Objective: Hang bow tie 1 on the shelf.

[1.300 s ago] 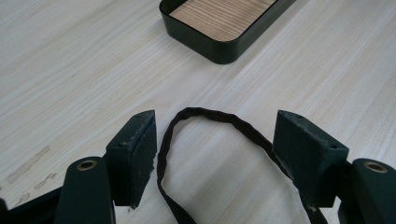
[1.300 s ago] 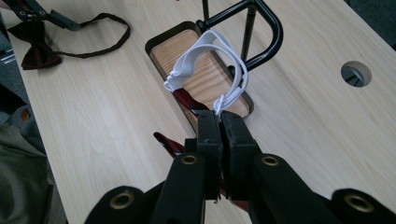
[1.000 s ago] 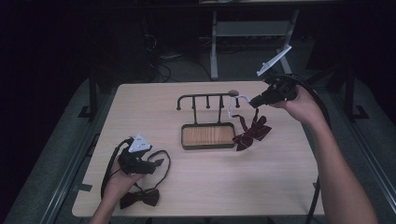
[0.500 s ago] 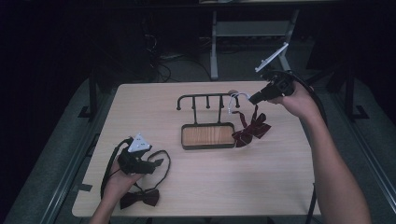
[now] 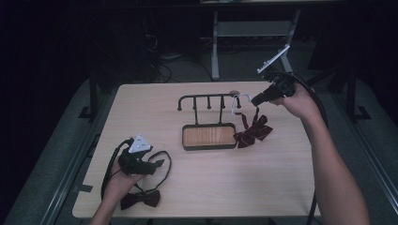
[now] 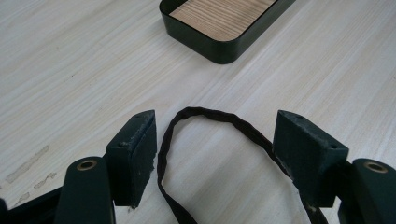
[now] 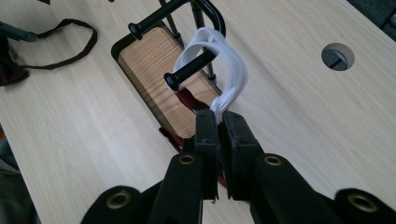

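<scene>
Pale wooden table (image 5: 281,183), dark room behind.
Right gripper (image 7: 220,122) is pinching the white strap (image 7: 232,79) looping a rack peg (image 7: 189,70) at 12 o'clock; left gripper (image 6: 215,154) is gaping around a dark strap (image 6: 205,121).

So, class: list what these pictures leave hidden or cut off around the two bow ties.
- Red bow tie: in the right gripper view, mostly hidden behind the right gripper.
- Black strap: in the left gripper view, cut off by the bottom edge.
- Black bow tie: in the high view, too dark for detail.

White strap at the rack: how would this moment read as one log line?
right gripper: shut on white strap | strap: looped over rack peg | red bow tie: hanging below | left gripper: open around black strap
</scene>
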The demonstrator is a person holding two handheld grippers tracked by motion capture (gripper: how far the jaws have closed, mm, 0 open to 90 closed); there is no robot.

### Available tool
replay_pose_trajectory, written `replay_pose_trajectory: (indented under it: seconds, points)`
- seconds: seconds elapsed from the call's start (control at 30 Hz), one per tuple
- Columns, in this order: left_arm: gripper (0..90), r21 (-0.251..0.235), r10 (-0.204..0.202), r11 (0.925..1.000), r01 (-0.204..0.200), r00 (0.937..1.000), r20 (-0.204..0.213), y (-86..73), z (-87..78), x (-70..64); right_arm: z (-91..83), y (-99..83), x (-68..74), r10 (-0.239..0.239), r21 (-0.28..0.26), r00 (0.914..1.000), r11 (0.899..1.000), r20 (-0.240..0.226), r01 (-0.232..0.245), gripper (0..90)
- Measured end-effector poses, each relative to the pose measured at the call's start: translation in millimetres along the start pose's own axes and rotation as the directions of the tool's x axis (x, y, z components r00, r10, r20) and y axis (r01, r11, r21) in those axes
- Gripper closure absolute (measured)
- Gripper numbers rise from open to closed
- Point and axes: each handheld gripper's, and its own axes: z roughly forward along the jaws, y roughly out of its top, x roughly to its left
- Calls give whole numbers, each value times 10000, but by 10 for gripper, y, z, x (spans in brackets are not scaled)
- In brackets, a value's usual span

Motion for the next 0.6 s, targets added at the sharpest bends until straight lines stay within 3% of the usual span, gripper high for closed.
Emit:
replay_pose_trajectory:
  seconds: [0.6]
  points:
    - [311, 103, 55, 9999, -55, 10000, 24, 1, 4, -7, 59, -109, -9, 6, 3, 9992, 10000, -397, -5, 806]
